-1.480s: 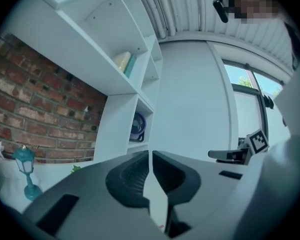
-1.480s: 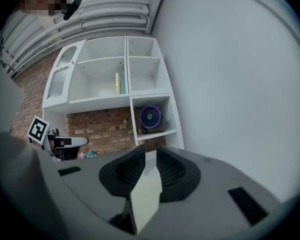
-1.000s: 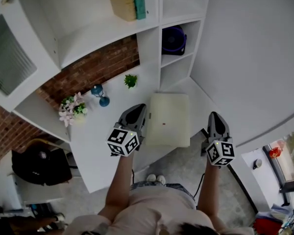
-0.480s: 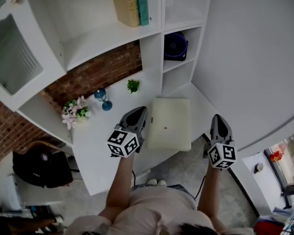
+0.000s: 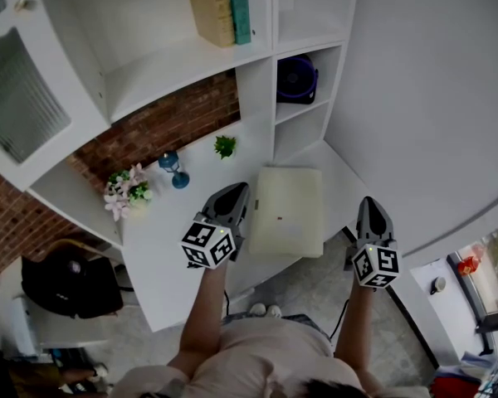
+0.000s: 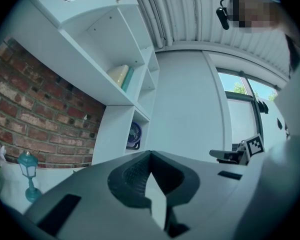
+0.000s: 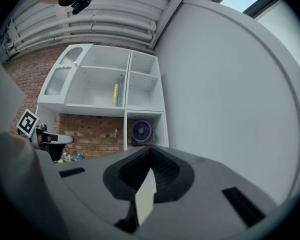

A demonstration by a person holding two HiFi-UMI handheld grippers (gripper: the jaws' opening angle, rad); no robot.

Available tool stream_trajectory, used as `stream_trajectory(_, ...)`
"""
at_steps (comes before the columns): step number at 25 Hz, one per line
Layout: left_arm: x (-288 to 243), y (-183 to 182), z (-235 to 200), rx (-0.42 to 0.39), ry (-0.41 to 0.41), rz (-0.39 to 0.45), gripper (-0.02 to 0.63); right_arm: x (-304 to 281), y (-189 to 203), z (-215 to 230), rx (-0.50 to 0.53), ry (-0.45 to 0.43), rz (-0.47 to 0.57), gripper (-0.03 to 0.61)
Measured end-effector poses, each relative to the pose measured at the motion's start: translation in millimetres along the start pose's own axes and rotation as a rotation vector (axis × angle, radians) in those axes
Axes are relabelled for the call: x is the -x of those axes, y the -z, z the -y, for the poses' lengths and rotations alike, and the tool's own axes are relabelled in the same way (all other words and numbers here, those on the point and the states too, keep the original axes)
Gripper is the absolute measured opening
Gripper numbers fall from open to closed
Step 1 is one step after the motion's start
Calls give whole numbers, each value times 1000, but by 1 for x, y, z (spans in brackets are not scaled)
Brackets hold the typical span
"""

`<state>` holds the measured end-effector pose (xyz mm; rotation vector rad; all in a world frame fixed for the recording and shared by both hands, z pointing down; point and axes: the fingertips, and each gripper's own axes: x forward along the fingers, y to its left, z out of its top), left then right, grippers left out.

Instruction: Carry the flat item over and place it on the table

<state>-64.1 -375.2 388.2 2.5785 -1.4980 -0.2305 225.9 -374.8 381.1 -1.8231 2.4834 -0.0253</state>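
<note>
Grippers both closed tight, nothing btwn jaws. Cream flat item (image 5: pixel 288 210) (cushion or pad, hard to tell) lies on white table (image 5: pixel 170 255), by its near edge. Left gripper (image 5: pixel 230 197) sits just left of it; right gripper (image 5: pixel 372 210) to its right, apart.

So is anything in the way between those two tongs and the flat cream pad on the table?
Nothing visible does. The flat cream pad lies on the white table, the left tongs close beside its left edge, the right tongs off to its right, both shut and empty. The small plant stands farther back.
</note>
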Motion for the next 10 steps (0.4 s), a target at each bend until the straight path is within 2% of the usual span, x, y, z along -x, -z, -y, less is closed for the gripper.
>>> stream_trajectory(10,1,3,-1,8,-2,-10,28,0,3,4,4,8,-16,15)
